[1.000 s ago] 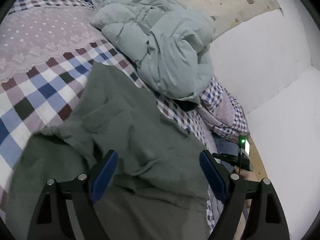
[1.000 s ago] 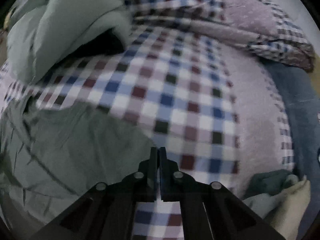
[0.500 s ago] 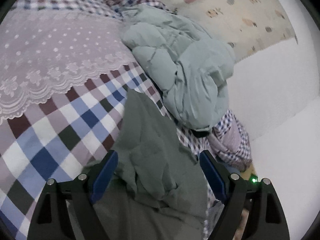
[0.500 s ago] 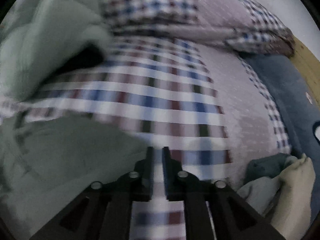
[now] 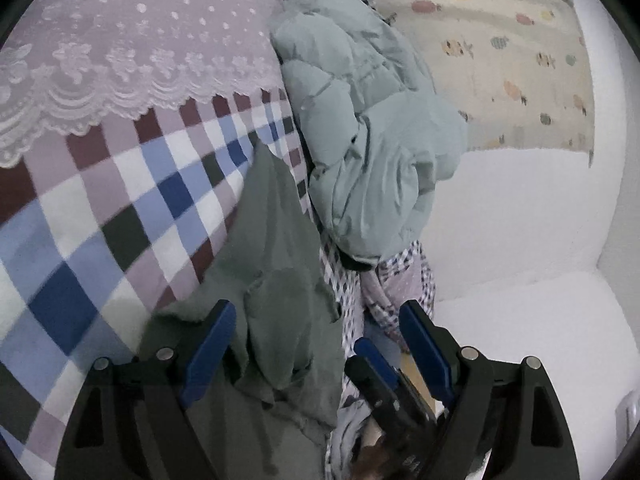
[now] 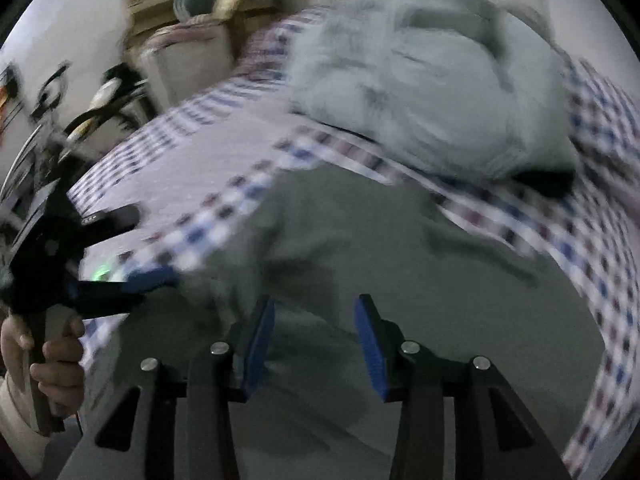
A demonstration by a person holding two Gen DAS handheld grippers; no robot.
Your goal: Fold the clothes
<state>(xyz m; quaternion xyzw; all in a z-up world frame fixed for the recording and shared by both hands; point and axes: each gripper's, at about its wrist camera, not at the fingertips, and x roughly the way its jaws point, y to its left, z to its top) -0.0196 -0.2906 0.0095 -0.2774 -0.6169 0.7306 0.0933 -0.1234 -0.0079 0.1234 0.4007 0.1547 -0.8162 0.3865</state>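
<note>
A dark grey-green garment lies rumpled on the checked bedspread. My left gripper is open just over its near folds, holding nothing. In the right wrist view the same garment spreads wide and blurred. My right gripper is open above it, empty. The left gripper shows at the left of that view, at the garment's edge, held by a hand. The right gripper's blue tip shows low in the left wrist view.
A pale green puffy jacket is heaped beside the garment, also in the right wrist view. A lace-trimmed pink cover lies beyond. A white wall borders the bed. Boxes and furniture stand past the bed.
My right gripper has opened from shut and swung left over the garment. My left gripper has stayed open and moved toward the garment's bed-edge side, with the view swinging toward the wall.
</note>
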